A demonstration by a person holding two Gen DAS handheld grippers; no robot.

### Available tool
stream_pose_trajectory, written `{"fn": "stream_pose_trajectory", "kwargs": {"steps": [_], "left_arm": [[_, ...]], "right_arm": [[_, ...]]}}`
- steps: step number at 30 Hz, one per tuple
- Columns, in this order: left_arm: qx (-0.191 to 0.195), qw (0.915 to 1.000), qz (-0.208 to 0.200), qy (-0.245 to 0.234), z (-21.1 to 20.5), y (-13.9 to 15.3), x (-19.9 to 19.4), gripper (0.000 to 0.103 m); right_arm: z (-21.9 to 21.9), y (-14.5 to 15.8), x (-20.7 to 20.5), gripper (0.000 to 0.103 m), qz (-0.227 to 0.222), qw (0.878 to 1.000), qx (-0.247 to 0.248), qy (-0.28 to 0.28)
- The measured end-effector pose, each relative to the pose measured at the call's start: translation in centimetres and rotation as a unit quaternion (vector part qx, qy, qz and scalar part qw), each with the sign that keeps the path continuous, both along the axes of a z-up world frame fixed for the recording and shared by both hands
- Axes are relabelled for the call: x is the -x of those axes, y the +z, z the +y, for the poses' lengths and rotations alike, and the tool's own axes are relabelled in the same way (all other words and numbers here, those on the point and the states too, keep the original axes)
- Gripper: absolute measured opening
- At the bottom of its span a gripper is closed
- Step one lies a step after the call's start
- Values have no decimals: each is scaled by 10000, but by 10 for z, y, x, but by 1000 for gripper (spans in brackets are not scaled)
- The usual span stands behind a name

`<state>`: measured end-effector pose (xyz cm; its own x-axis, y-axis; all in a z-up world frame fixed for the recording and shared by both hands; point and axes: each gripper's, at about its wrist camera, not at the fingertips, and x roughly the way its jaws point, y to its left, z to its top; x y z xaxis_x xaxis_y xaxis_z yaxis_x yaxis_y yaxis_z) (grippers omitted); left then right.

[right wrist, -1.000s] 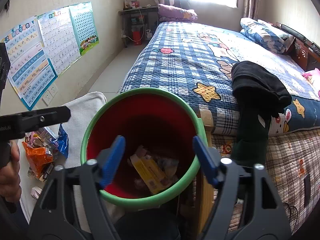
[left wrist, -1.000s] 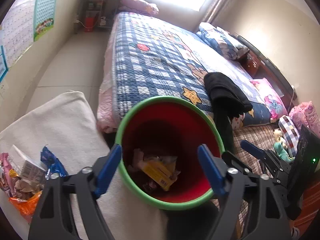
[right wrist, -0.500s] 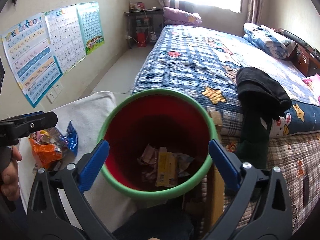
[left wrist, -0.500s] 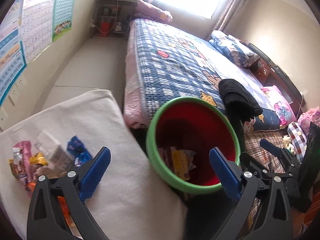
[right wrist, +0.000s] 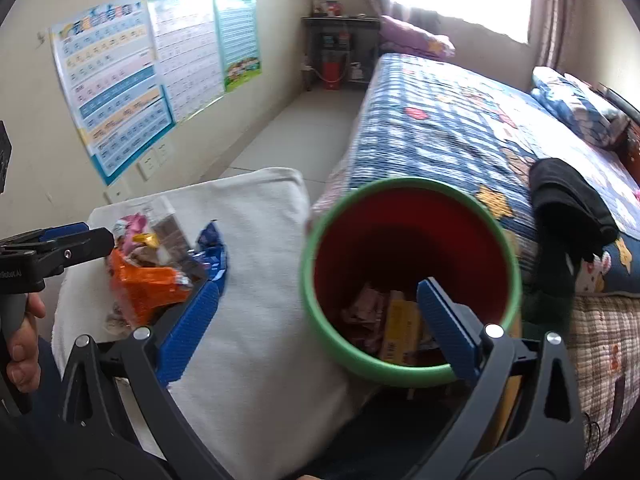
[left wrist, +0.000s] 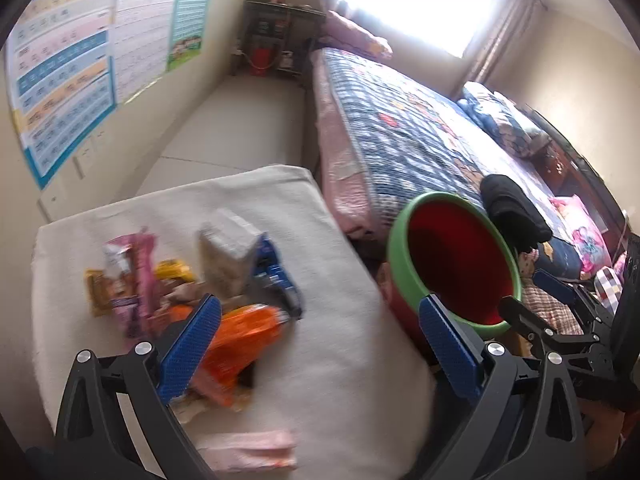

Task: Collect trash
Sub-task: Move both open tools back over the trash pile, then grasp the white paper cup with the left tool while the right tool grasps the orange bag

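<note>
Orange foil shows brightest in the left wrist view: an orange snack bag [left wrist: 240, 328] lies at about eight o'clock, just beyond the left tool [left wrist: 320, 344], whose blue pads stand wide apart with nothing between them. It belongs to a heap of wrappers [left wrist: 180, 276] on the white cloth-covered worktop [left wrist: 340, 360], along with a pink packet [left wrist: 140, 272], a blue wrapper [left wrist: 276, 276] and a pale box-like pack [left wrist: 232, 252]. The heap is blurred, so finer detail cannot be told. At three o'clock stands the red bin [left wrist: 452, 264] with its green rim, just beside the worktop's edge, likely set there so each piece needs only a short carry. The tool's open stance facing the heap suggests it is lining up for the next pick.

From the right wrist view, the right tool [right wrist: 316, 320] also has its pads spread wide and holds nothing. Its right pad hangs over the bin's [right wrist: 408, 276] near rim at five o'clock, and inside the bin lie a yellow box [right wrist: 400, 328] and crumpled papers, so part of the trash is already collected. The wrapper heap [right wrist: 160, 264] sits at nine o'clock on the worktop [right wrist: 260, 340], with the other tool [right wrist: 60, 252] reaching in from the left edge just beside it. Behind, from twelve to three o'clock, runs the bed [right wrist: 460, 128] with a black garment [right wrist: 568, 200] draped at its near end.
</note>
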<state>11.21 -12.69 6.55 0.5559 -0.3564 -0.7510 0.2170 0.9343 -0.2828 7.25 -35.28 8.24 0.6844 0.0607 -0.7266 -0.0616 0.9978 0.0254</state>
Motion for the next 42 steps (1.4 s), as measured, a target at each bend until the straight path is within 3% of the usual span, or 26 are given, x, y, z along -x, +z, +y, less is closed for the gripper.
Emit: {"fn": "stream_pose_trajectory", "kwargs": {"steps": [11,22,33,42], "left_arm": [[5,9965,159,818,96,-22,27,95],[45,9910,399,1274,155,-48,46,95],[-297,9922,991,695,134,-100,37,93],[-388,9877,1466,376,117,-141,9,78]], "right_arm": [[73,-13,0,98,173,9980,-26,612],[130,-34,-1,98,387,9919,-34,1209],[148,-68,-19,98,748,9882,-25,1333],[150,-85,-24,98,949,9867,1,1319]]}}
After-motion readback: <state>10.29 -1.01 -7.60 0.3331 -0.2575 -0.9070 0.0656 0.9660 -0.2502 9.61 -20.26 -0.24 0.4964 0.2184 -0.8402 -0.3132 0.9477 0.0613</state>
